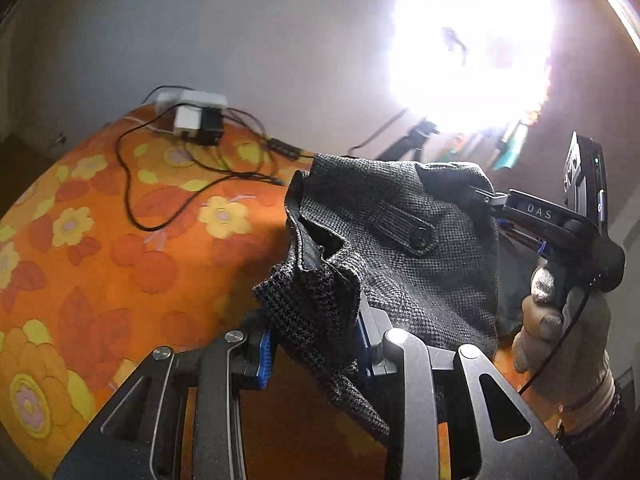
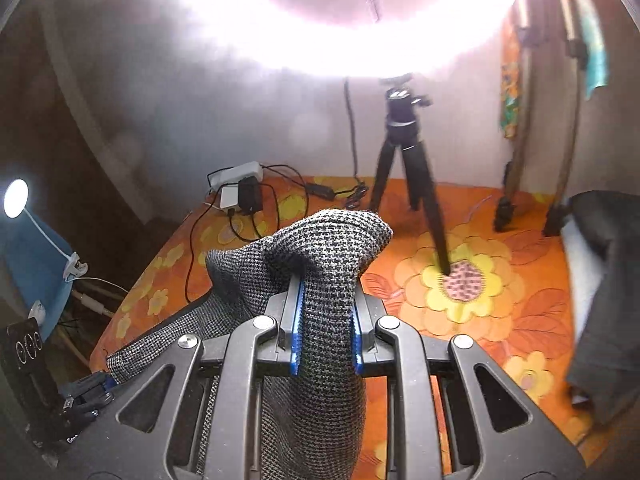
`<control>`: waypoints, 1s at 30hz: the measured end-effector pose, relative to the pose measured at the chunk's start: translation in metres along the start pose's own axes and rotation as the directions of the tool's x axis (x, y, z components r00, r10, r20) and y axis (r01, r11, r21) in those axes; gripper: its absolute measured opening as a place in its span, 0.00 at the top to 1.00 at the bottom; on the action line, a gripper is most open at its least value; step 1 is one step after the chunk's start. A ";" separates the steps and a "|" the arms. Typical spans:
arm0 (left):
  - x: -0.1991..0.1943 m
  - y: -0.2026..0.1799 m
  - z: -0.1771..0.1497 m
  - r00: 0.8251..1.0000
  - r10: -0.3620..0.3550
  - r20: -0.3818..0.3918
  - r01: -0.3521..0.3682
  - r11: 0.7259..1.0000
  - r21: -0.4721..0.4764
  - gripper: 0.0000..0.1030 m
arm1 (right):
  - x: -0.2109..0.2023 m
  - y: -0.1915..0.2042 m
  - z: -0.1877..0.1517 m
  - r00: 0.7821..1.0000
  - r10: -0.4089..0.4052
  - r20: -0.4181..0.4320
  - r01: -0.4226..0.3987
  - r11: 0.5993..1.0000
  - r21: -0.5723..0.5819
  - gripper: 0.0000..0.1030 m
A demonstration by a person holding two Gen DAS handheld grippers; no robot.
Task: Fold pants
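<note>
Grey houndstooth pants (image 1: pixel 400 240) clamped in both grippers' fingers, left gripper (image 1: pixel 316 344) and right gripper (image 2: pixel 326 320) raised above orange bedspread (image 1: pixel 100 240).

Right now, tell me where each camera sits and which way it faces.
Left wrist: on the left gripper, facing across the bed toward wall and lamp; pants clamped; right gripper and gloved hand show.
Right wrist: on the right gripper, facing the tripod; pants clamped; left gripper at lower left.
Shared: pants, bed, power strip, tripod.

Black tongs (image 2: pixel 326 340), blue ribbed pads (image 2: pixel 297 332), grey knit glove (image 1: pixel 560 340)
</note>
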State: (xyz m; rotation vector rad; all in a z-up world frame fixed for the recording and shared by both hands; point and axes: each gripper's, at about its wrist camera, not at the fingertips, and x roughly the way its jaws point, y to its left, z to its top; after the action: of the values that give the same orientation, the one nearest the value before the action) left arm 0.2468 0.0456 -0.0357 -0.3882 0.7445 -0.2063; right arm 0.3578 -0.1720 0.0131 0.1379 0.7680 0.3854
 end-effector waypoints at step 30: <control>0.104 -0.261 -0.020 0.956 -0.292 -0.022 0.291 0.938 0.187 0.71 | -0.165 -0.222 0.040 0.944 -0.297 0.141 0.292 0.955 0.060 0.82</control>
State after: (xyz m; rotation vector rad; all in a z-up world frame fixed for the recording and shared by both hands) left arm 0.2960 -0.2298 -0.0053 -0.3172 0.6526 -0.5518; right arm 0.3422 -0.4397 0.0917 0.0841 0.6365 0.0745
